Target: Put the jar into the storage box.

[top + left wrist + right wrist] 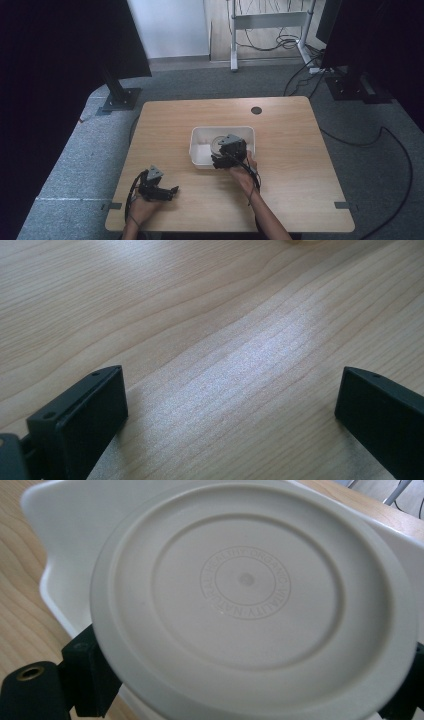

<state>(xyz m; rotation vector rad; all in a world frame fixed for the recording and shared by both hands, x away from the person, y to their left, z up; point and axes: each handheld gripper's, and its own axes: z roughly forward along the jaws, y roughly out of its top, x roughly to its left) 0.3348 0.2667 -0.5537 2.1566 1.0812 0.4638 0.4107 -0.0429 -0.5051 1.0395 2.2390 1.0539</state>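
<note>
A table (pixel 300 165) fills the middle of the high view. A tub (pixel 199 145) sits on it just past centre, toward twelve o'clock. A hole (pixel 256 110) lies in the tabletop behind the tub, near the far edge. The right gripper (pixel 220 162) is over the tub's near rim, at the tub's six o'clock, with a round lid (pixel 250 595) between its jaws, above the tub. The left gripper (pixel 172 190) rests on the table at about seven o'clock, well apart from the tub, near the front edge, jaws spread over bare wood.
</note>
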